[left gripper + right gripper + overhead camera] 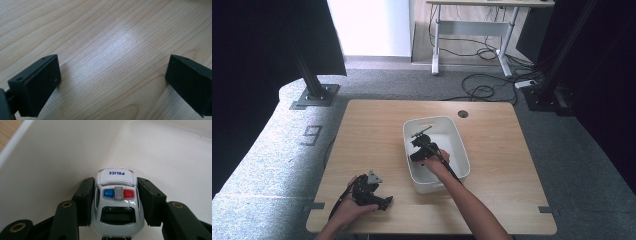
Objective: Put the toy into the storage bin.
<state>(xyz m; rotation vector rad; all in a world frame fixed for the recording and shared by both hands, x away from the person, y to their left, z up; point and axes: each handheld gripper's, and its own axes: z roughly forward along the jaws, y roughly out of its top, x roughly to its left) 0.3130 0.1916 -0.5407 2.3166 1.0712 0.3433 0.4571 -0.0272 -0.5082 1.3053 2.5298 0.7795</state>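
Right gripper (116, 202): my jaws pinch the police car (116, 202) by its sides, inside the bin (460, 145).
Left gripper (112, 82): mine, jaws spread over table (105, 37).

Looks to me like a lab or office set up for recording, not a home. I see a light wooden table (377, 125) on grey carpet (272, 150), black curtains (257, 55) on metal frame posts (314, 85) bolted to floor plates, and loose cables (482, 90) beside a height-adjustable desk (472, 30) behind. There's a "9" taped on the carpet (312, 135), probably a station number.
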